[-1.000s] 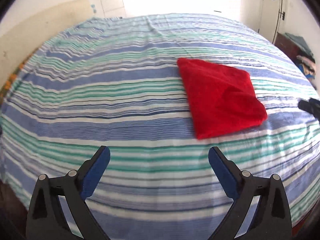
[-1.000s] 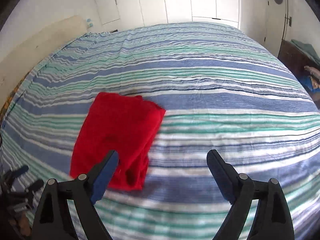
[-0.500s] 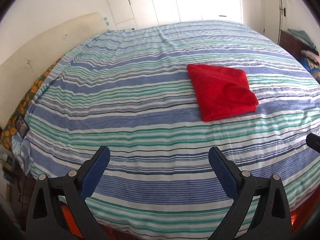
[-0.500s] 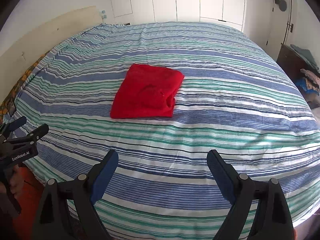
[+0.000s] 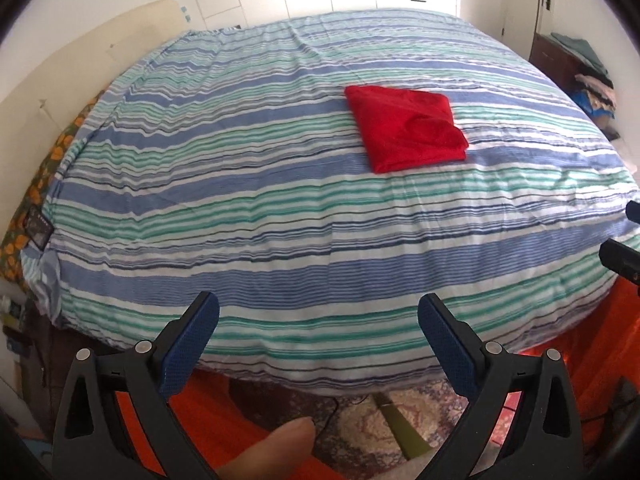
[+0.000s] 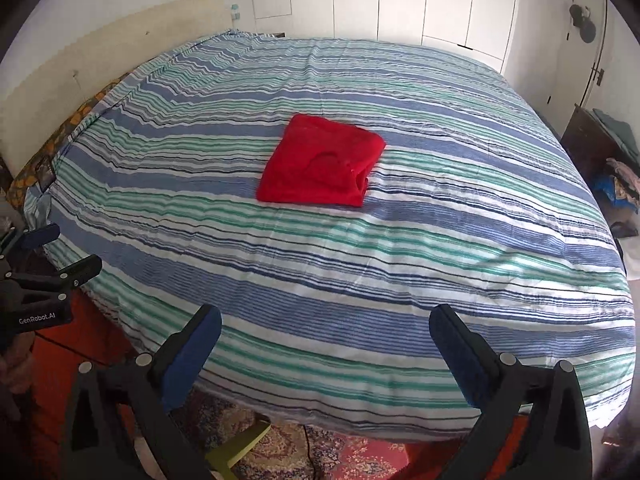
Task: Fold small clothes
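Note:
A red garment (image 5: 406, 130), folded into a small rectangle, lies flat on the striped bed (image 5: 240, 200); it also shows in the right wrist view (image 6: 320, 166). My left gripper (image 5: 318, 320) is open and empty, held off the near edge of the bed, far from the garment. My right gripper (image 6: 324, 330) is open and empty too, also back beyond the bed's near edge. The left gripper shows at the left edge of the right wrist view (image 6: 48, 256), and the right gripper's tips show at the right edge of the left wrist view (image 5: 624, 240).
The bed (image 6: 440, 240) has a blue, green and white striped sheet. A beige headboard (image 6: 100, 52) is at the left, white cupboards (image 6: 400, 0) behind. A dark cabinet with piled clothes (image 6: 608, 160) stands at the right. A patterned rug (image 6: 320, 448) and orange floor lie below.
Both grippers have pulled back and up from the bed. The garment, close before, is now far ahead, and the bed's near edge and the floor have come into view.

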`<control>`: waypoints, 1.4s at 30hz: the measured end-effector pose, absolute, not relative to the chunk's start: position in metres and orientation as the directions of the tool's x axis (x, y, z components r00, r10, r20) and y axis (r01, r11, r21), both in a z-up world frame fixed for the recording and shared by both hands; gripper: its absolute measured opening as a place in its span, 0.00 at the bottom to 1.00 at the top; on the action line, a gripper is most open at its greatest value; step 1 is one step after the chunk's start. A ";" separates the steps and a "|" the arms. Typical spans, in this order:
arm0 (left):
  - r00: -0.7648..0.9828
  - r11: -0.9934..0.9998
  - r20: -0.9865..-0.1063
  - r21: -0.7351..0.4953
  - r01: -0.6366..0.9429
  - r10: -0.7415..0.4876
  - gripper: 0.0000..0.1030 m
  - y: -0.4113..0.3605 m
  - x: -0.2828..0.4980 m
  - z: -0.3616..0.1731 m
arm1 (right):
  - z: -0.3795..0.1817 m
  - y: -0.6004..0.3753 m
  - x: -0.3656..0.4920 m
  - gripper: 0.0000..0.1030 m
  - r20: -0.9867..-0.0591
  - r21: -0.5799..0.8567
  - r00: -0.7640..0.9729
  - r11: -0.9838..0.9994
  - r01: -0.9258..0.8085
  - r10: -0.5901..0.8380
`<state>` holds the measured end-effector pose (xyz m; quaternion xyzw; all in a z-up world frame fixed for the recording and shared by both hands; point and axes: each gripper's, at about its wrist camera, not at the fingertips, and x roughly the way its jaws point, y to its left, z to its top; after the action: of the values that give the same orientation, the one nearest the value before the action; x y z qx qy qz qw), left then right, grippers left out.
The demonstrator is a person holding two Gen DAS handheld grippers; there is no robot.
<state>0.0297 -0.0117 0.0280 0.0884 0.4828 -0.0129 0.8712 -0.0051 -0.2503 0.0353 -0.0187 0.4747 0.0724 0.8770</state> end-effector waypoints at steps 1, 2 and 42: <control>0.531 0.985 -0.846 0.131 0.112 0.052 0.99 -0.013 0.028 0.030 | 0.037 -0.248 -0.009 1.00 -0.837 0.042 0.535 0.988 -0.152 0.118; 0.527 0.986 -0.849 0.122 0.113 0.045 0.99 -0.013 0.026 0.033 | 0.040 -0.245 -0.013 1.00 -0.837 0.042 0.534 0.986 -0.161 0.122; 0.541 0.990 -0.841 0.100 0.104 0.028 0.99 -0.034 0.018 0.051 | 0.076 -0.221 -0.034 0.99 -0.822 -0.091 0.570 0.987 -0.129 -0.001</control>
<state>0.0184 -0.0343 0.0512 0.0688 0.4787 -0.0216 0.8750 -0.0337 -0.2213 0.0758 -0.0704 0.4622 0.0363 0.8832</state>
